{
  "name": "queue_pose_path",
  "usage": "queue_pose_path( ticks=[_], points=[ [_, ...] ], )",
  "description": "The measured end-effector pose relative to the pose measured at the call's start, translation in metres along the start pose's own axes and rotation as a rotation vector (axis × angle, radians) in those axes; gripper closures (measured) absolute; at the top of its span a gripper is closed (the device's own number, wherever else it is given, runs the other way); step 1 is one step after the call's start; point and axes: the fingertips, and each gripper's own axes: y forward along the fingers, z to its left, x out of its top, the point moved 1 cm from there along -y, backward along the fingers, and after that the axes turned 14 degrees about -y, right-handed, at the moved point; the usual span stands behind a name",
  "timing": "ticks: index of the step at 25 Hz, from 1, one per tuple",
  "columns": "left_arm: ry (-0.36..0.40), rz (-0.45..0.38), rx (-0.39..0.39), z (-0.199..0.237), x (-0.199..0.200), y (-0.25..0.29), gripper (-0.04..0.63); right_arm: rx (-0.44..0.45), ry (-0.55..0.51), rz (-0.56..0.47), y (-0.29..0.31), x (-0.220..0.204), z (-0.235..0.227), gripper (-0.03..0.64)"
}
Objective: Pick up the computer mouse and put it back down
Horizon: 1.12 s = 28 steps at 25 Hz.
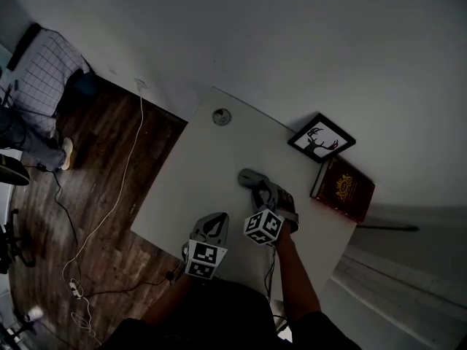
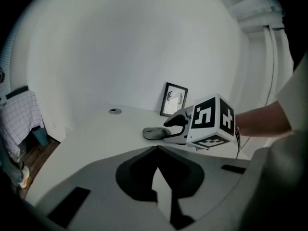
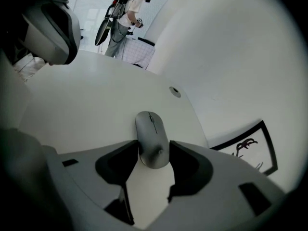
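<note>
Bench (image 1: 191, 177): white, carries everything. Landmark is the framed picture (image 1: 321, 138), propped at the wall edge. Red book (image 1: 343, 188) lies just beside the framed picture, on its right. Right tool (image 3: 155, 150) sits near the framed picture, on the side towards the person. Its jaws are partly open and set against both flanks of the computer mouse (image 3: 150, 129), at the rear half. Left tool (image 2: 157, 150) hangs further from the framed picture, at the bench's near edge; jaws together at the tips, nothing between them. The mouse lies near the framed picture, nose pointing away from the person, apparently flat on the bench. Small round grommet (image 1: 222, 117) is well apart from the framed picture, towards the far left corner. Judgement: grip stage, with the mouse at bench level; lift or release cannot be separated here. A lift calls for a firm squeeze and a straight rise, as the smooth, curved shell could slip. Unclear: whether the mouse's underside is off the bench. From the left tool view the right tool's marker cube covers the mouse's rear. The head view is dark.
</note>
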Motion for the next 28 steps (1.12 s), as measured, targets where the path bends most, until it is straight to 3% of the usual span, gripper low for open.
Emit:
queue_pose_path(
  ticks=[7,10,11,17,24,28],
  points=[
    [0.026,-0.038,-0.026,-0.004,0.013,-0.019,0.595,-0.084,0.124,-0.045,-0.042,0.017,-0.01,0.413],
    [0.047,-0.073,-0.057,-0.009,0.026,-0.028,0.595,-0.176,0.242,-0.084,-0.077,0.029,-0.022,0.575],
    [0.057,-0.087,-0.07,-0.011,0.032,-0.031,0.595,-0.195,0.295,-0.108,-0.092,0.036,-0.026,0.592],
    [0.12,-0.144,-0.14,-0.033,0.053,-0.044,0.595,-0.266,0.588,-0.268,-0.156,0.049,-0.03,0.597],
    [0.116,-0.169,-0.182,-0.062,0.051,-0.049,0.595,-0.332,0.701,-0.329,-0.202,0.046,-0.025,0.597],
    [0.117,-0.182,-0.187,-0.079,0.044,-0.051,0.595,-0.362,0.715,-0.375,-0.215,0.035,-0.018,0.597]
  ],
)
